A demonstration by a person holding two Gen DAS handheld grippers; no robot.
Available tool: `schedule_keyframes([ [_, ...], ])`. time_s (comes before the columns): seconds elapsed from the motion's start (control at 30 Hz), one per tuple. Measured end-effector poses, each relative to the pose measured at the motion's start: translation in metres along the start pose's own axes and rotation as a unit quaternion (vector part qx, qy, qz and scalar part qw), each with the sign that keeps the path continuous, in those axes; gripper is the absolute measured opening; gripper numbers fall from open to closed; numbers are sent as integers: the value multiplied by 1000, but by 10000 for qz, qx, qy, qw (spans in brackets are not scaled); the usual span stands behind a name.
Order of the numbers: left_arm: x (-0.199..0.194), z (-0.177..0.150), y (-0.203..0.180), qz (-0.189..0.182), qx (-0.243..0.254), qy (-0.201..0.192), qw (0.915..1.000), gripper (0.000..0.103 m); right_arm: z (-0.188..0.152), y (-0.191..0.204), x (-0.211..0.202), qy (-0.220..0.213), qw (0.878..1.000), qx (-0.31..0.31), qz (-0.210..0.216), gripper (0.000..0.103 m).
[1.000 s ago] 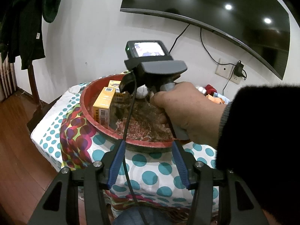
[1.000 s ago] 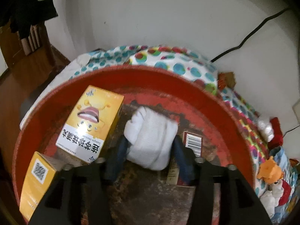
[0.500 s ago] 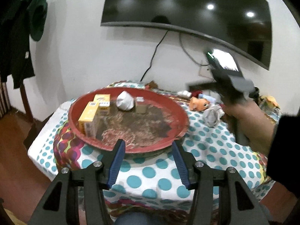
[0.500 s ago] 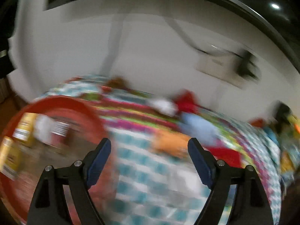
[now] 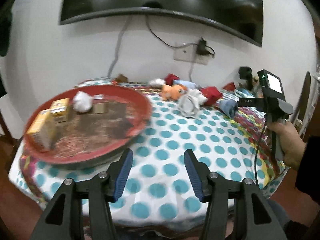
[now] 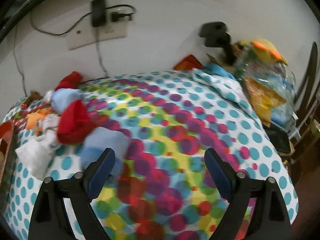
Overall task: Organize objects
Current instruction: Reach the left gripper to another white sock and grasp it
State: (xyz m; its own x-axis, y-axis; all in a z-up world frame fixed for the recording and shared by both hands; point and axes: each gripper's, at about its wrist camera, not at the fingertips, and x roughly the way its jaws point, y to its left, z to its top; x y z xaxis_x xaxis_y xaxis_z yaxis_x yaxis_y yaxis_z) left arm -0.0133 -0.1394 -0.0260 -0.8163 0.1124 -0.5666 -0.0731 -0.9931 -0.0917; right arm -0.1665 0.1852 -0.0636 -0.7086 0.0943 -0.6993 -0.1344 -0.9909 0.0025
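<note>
A round red tray (image 5: 140,120) sits on the left of the dotted tablecloth. In it are a white rolled sock (image 5: 82,104), two yellow boxes (image 5: 58,110) and a small brown box (image 5: 99,106). Loose items lie at the back of the table: an orange plush toy (image 5: 173,92), a white cloth (image 5: 190,104), red socks (image 5: 212,97) and a blue rolled sock (image 5: 229,107). My left gripper (image 5: 158,172) is open and empty above the table's front. My right gripper (image 6: 160,170) is open and empty, its left finger beside the blue sock (image 6: 104,144). A red sock (image 6: 74,122) lies behind it.
A clear plastic bag of items (image 6: 266,80) stands at the table's right edge. A wall socket with a plugged charger (image 6: 98,16) and cables is behind the table. A curved screen (image 5: 160,4) hangs above. The table's edge drops to a wooden floor.
My right gripper let go of the white sock in the tray and swung right across the table to the loose socks. My left gripper view turned right, away from the tray.
</note>
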Motion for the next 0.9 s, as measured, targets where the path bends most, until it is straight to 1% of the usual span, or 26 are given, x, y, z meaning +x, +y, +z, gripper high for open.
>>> schedule_keyframes([
  [0.03, 6, 3, -6, -37, 29, 13, 10000, 55, -1, -5, 1, 5, 10000, 40, 14, 90],
  [0.1, 27, 19, -24, -80, 161, 35, 9998, 55, -6, -16, 3, 5, 9998, 176, 58, 90],
  [0.13, 32, 24, -29, -89, 231, 36, 9997, 55, -9, -20, 3, 16, 9997, 227, 86, 91],
  [0.23, 58, 49, -50, -211, 435, 46, 9988, 55, -12, -31, 4, 52, 9984, 508, 254, 92],
  [0.3, 79, 66, -62, -267, 556, 150, 9980, 55, -13, -39, 6, 60, 9967, 725, 373, 94],
  [0.33, 85, 71, -65, -281, 593, 171, 9977, 58, -13, -43, 7, 104, 9959, 818, 366, 95],
  [0.37, 100, 79, -70, -280, 663, 267, 9971, 59, -13, -45, 9, 136, 9952, 889, 381, 96],
  [0.47, 128, 94, -76, -122, 659, 375, 9970, 67, -15, -54, 12, 193, 9920, 1104, 590, 99],
  [0.53, 147, 102, -76, -43, 616, 509, 9968, 67, -17, -59, 13, 206, 9894, 1268, 683, 100],
  [0.6, 161, 107, -77, -118, 544, 645, 9964, 67, -17, -62, 16, 254, 9878, 1352, 733, 100],
  [0.7, 190, 113, -78, -30, 497, 895, 9947, 67, -17, -60, 17, 278, 9880, 1307, 775, 100],
  [0.77, 204, 111, -80, 5, 592, 1036, 9929, 67, -16, -57, 15, 254, 9889, 1229, 795, 101],
  [0.83, 218, 107, -80, 136, 675, 1207, 9903, 67, -16, -55, 15, 250, 9894, 1184, 807, 101],
  [0.9, 224, 104, -79, 78, 661, 1197, 9906, 67, -16, -56, 15, 243, 9894, 1186, 805, 101],
])
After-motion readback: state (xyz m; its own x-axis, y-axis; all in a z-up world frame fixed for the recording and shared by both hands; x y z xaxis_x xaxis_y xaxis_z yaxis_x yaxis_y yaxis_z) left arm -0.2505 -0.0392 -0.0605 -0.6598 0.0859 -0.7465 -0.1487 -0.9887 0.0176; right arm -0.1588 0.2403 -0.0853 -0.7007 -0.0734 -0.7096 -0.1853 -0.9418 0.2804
